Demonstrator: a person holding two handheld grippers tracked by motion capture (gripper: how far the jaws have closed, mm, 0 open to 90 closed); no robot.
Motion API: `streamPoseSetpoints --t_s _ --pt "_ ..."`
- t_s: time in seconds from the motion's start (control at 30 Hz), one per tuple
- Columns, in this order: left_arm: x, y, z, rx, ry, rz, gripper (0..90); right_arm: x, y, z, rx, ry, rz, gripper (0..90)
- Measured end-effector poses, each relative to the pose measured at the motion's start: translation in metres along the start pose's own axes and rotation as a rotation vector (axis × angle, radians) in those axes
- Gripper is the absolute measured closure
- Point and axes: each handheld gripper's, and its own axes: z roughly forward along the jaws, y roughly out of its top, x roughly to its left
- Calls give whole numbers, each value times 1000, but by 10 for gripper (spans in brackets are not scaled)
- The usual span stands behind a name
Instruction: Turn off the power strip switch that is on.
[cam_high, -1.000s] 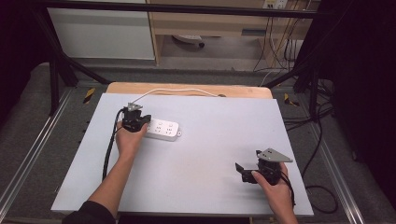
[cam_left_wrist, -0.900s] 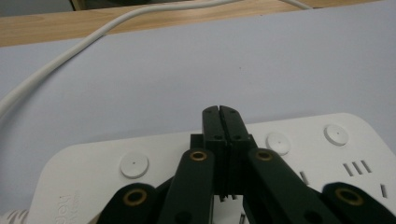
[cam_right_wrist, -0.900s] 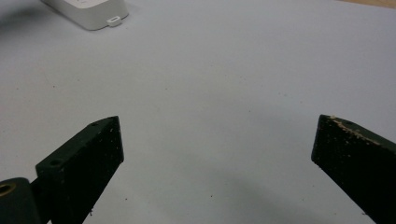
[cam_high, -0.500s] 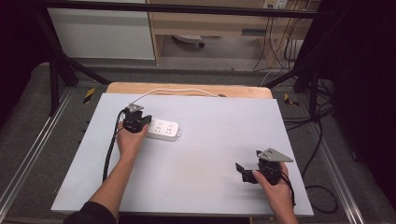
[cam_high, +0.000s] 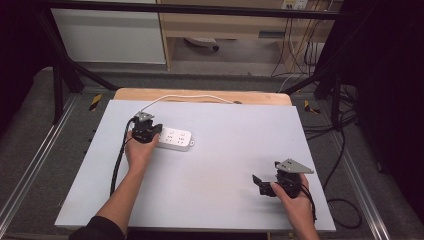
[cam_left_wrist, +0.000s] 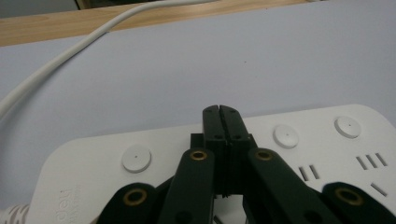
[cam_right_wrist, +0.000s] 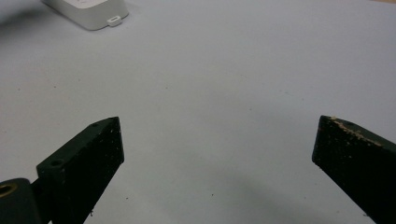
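One white power strip (cam_high: 174, 139) lies at the counter's (cam_high: 225, 165) far left, its three round buttons visible. The left gripper (cam_left_wrist: 219, 111), jaws pressed together, rests over it; the right gripper (cam_right_wrist: 217, 144) gapes wide, well apart.

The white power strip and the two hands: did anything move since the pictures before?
Nothing visibly moved. The left gripper keeps its fingers shut together above the power strip, near its buttons, holding nothing. The right gripper stays open over the bare table, far from the strip.
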Motion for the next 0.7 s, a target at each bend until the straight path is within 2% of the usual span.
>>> streamPoseSetpoints --t_s 0.37,0.57,0.7 --pt "0 -1 1 3 -4 6 900 0 0 0 -3 -1 0 25" --pt "-1 -1 1 6 6 27 900 0 0 -1 -15 -6 5 25" --pt "-2 -1 1 5 8 23 900 -1 0 -1 -19 -9 10 25"
